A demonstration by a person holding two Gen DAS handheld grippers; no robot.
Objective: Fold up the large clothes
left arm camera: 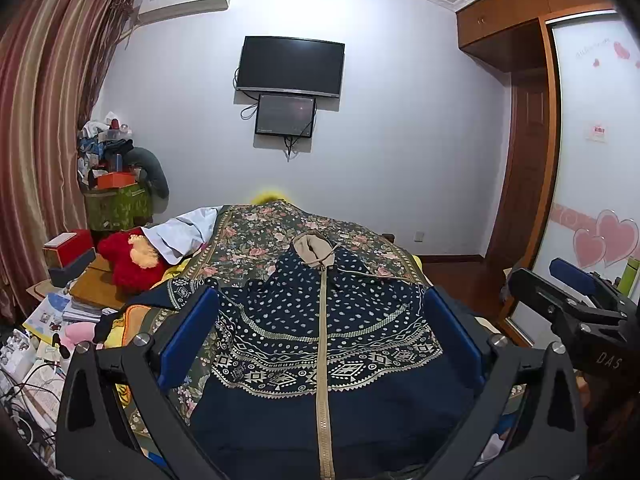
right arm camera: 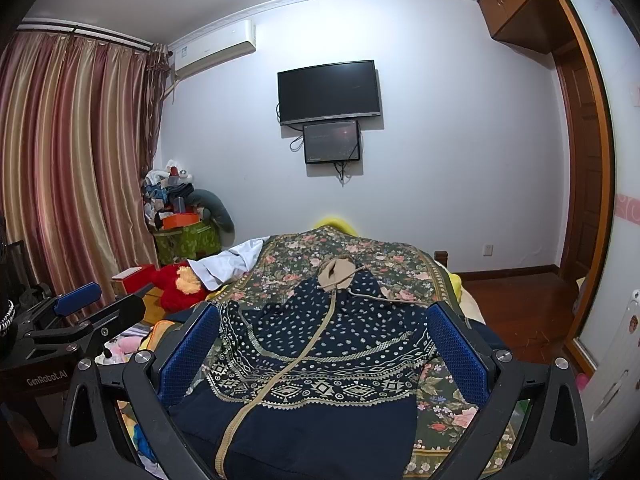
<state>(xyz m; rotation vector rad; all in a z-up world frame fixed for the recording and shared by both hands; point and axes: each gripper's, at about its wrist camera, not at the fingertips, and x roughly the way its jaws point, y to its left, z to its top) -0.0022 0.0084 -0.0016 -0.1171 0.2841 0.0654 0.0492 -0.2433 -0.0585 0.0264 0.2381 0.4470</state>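
I see the navy hoodie (left arm camera: 320, 336) lying lengthwise on the bed (left arm camera: 256, 232), hood toward frame top, red plush (left arm camera: 128, 260) at left, both tongs (left arm camera: 320, 340) (right arm camera: 324, 352) wide open, empty.

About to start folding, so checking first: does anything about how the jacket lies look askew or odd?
The navy patterned jacket lies zipped and front up on the floral bedspread, but unevenly: its beige zipper snakes in a curve instead of running straight, and the upper fabric is rumpled. Both tools, left and right, hover open.

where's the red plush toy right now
The red plush toy lies off the left edge of the bed, beside the white cloth and left of the navy patterned jacket; in the right wrist view it sits at left-centre.
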